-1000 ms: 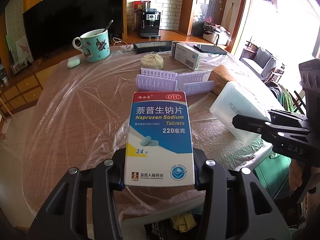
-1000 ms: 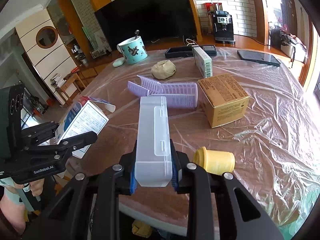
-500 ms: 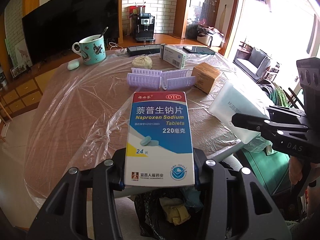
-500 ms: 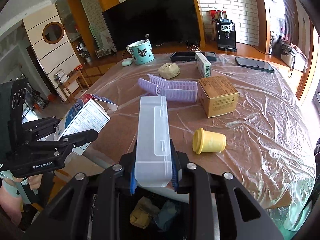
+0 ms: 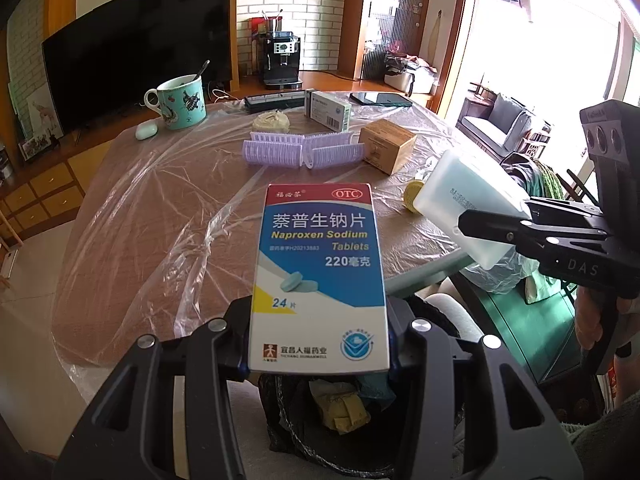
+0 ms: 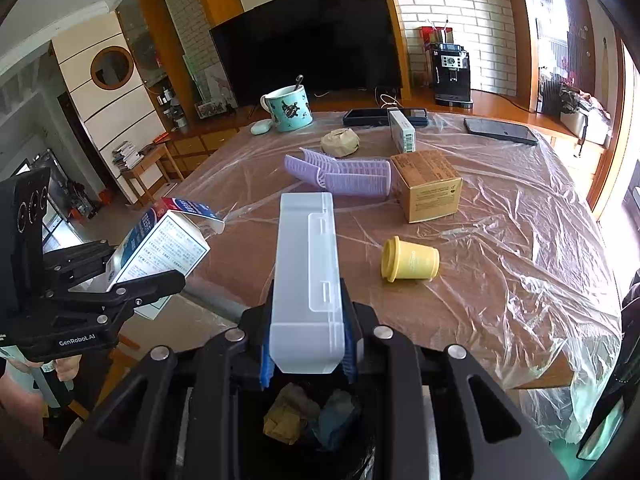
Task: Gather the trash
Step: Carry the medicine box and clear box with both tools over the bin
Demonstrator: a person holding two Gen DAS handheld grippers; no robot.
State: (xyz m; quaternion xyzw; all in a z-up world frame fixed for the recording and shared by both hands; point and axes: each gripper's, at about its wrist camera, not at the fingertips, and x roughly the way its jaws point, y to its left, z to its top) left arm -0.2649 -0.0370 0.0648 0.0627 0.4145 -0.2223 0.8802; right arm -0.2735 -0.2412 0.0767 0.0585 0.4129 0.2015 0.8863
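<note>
Two handheld grippers side by side above a black trash bag point(image 5: 340, 412) at the near edge of a table point(image 5: 132, 216) draped in clear plastic sheeting. Left gripper point(image 5: 320, 344) clamped on the lower end of a tablet box point(image 5: 320, 276), blue, white and red, printed "Naproxen Sodium Tablets", label facing up, top flap open as seen from the right wrist view. Right gripper point(image 6: 307, 356) clamped with blue pads on the near end of a translucent white plastic case point(image 6: 307, 276), long and narrow, pointing out over the table. Both held items off the table surface, directly over the bag's open mouth; inside the bag, crumpled yellow and teal scraps point(image 6: 308, 416). On the table, well beyond the grippers: a yellow plastic cup point(image 6: 410, 259) lying on its side, a brown cardboard box point(image 6: 427, 190), purple ribbed plastic trays point(image 6: 340, 174) touching the box's left side, a crumpled beige wad point(image 6: 340, 142), a slim white medicine carton point(image 6: 402, 130), a dark tablet-like case point(image 6: 366, 117), a black phone point(image 6: 500, 131), a teal mug point(image 6: 289, 108) with a spoon in it, and a small white earbud case point(image 6: 261, 127) beside the mug. Behind the table, a large dark television point(image 6: 308, 44) and a black coffee machine point(image 6: 451, 74) against a white brick wall.
</note>
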